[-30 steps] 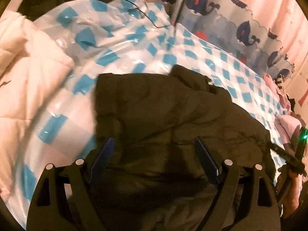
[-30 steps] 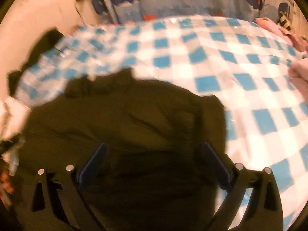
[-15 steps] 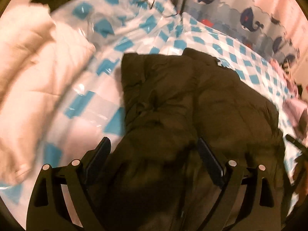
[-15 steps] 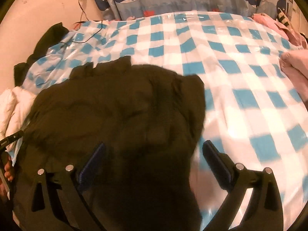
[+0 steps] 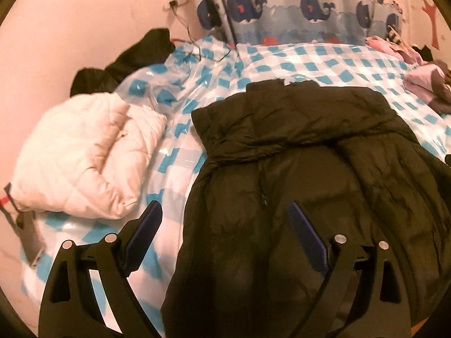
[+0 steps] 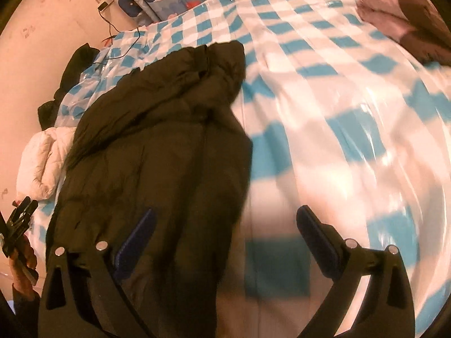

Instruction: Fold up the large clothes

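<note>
A dark olive puffer jacket (image 5: 304, 152) lies spread on the blue-and-white checked bed cover (image 5: 324, 59), its collar end toward the far side. My left gripper (image 5: 225, 225) is open and empty above the jacket's near left part. In the right wrist view the jacket (image 6: 157, 146) fills the left half. My right gripper (image 6: 225, 233) is open and empty over the jacket's right edge, with its right finger above the bare cover (image 6: 352, 118). The other gripper's tool and a hand (image 6: 19, 242) show at the far left.
A white quilted jacket (image 5: 81, 152) lies left of the dark one. Black clothing (image 5: 132, 56) is piled by the wall at the back left. Pink and brown clothes (image 5: 422, 81) lie at the right edge. A whale-print curtain (image 5: 296, 8) hangs behind the bed.
Both grippers have pulled back and up from the jacket, so more of it and the bed shows. The right view has swung to the right over the bare cover.
</note>
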`<state>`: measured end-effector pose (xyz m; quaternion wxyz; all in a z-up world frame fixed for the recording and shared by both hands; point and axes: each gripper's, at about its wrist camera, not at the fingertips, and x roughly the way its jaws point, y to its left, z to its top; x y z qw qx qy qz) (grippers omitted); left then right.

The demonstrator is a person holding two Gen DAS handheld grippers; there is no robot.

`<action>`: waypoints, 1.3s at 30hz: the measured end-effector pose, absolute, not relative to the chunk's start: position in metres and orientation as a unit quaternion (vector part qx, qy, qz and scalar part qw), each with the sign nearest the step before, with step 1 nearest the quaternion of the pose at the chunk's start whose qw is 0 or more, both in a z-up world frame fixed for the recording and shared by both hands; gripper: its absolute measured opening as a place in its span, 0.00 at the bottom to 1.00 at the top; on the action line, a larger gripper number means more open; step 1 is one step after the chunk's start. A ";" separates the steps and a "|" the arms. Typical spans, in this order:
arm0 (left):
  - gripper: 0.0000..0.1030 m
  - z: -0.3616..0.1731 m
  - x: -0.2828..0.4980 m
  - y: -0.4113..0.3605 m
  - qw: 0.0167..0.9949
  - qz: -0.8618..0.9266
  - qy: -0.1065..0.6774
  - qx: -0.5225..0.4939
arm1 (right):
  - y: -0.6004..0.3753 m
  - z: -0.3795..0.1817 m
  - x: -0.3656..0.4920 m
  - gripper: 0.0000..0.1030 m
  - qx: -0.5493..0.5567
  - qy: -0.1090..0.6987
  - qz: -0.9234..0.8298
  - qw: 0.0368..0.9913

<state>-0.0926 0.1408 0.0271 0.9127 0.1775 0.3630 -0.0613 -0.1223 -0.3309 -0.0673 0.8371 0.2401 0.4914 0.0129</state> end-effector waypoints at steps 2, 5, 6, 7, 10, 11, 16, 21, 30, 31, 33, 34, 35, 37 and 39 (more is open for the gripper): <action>0.85 0.033 -0.104 0.138 0.914 -0.062 0.356 0.183 | -0.332 -0.067 -0.136 0.93 0.251 0.494 0.016 0.832; 0.85 0.043 -0.124 0.138 0.916 -0.058 0.346 0.194 | -0.331 -0.066 -0.153 0.93 0.262 0.498 0.018 0.826; 0.85 0.047 -0.130 0.139 0.917 -0.055 0.342 0.199 | -0.330 -0.066 -0.158 0.93 0.263 0.499 0.019 0.826; 0.85 0.050 -0.135 0.140 0.917 -0.052 0.338 0.203 | -0.329 -0.064 -0.163 0.93 0.265 0.499 0.020 0.825; 0.85 0.059 -0.152 0.142 0.919 -0.045 0.328 0.212 | -0.325 -0.061 -0.175 0.93 0.271 0.498 0.025 0.823; 0.85 0.060 -0.156 0.143 0.920 -0.043 0.325 0.216 | -0.324 -0.060 -0.178 0.93 0.272 0.498 0.026 0.823; 0.86 0.072 -0.178 0.152 0.922 -0.032 0.311 0.229 | -0.321 -0.055 -0.194 0.93 0.279 0.495 0.027 0.822; 0.88 0.074 -0.188 0.173 0.920 -0.047 0.337 0.192 | -0.321 -0.047 -0.212 0.93 0.289 0.488 0.027 0.823; 0.89 0.029 -0.180 0.294 0.862 -0.110 0.476 -0.138 | -0.333 -0.033 -0.256 0.93 0.332 0.463 0.030 0.821; 0.89 0.023 -0.182 0.302 0.858 -0.104 0.480 -0.154 | -0.335 -0.033 -0.261 0.93 0.337 0.461 0.030 0.820; 0.89 0.013 -0.191 0.317 0.852 -0.100 0.482 -0.179 | -0.338 -0.035 -0.271 0.93 0.354 0.460 0.031 0.814; 0.89 0.010 -0.195 0.323 0.850 -0.095 0.484 -0.184 | -0.338 -0.036 -0.275 0.93 0.359 0.459 0.032 0.812; 0.89 0.006 -0.198 0.326 0.849 -0.094 0.485 -0.188 | -0.339 -0.038 -0.280 0.93 0.366 0.460 0.031 0.808; 0.89 -0.002 -0.203 0.332 0.844 -0.093 0.490 -0.199 | -0.339 -0.039 -0.287 0.93 0.373 0.461 0.031 0.805; 0.89 -0.007 -0.203 0.337 0.839 -0.093 0.492 -0.212 | -0.338 -0.040 -0.291 0.93 0.383 0.461 0.035 0.800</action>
